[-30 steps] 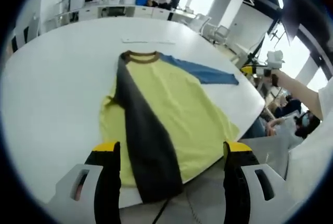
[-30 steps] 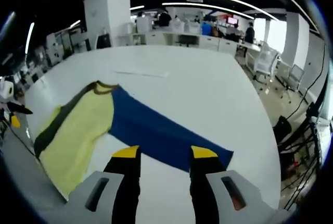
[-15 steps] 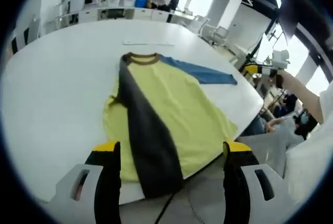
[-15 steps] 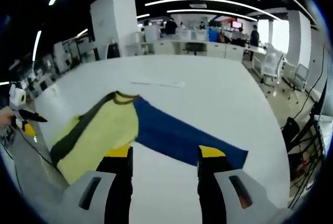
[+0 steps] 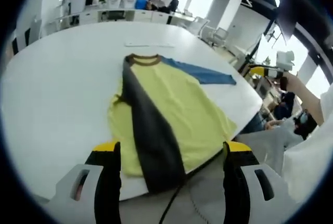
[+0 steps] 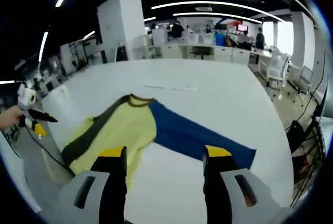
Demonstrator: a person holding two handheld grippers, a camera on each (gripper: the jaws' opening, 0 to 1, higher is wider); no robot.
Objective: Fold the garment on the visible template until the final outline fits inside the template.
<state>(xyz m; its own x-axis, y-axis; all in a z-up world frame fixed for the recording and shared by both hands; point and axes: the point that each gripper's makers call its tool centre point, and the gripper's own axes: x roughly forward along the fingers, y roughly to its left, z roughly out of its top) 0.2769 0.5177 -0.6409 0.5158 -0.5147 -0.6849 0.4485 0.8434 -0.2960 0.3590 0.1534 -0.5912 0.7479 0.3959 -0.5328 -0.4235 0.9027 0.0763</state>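
Observation:
A yellow shirt [image 5: 177, 104] with a brown collar [image 5: 141, 58] lies flat on the white table [image 5: 57, 78]. Its dark grey sleeve [image 5: 151, 135] is folded down across the body, reaching the near table edge. The blue sleeve [image 5: 205, 74] stretches out sideways on the table. My left gripper [image 5: 171, 148] hangs open over the shirt's hem, holding nothing. In the right gripper view the shirt [image 6: 122, 127] sits centre-left with its blue sleeve [image 6: 200, 140] running right. My right gripper [image 6: 164, 153] is open above the sleeve, apart from it.
A thin pale strip [image 5: 148, 45] lies on the table beyond the collar. The near table edge [image 5: 208, 169] has a dark cable [image 5: 174, 203] hanging below it. A hand holds the other gripper [image 5: 263, 70] off the table's right side. Desks and chairs [image 6: 270, 62] stand behind.
The right gripper's jaws have spread wider and its view has drawn back from the blue sleeve, so more of the shirt shows. The left gripper view has shifted only slightly.

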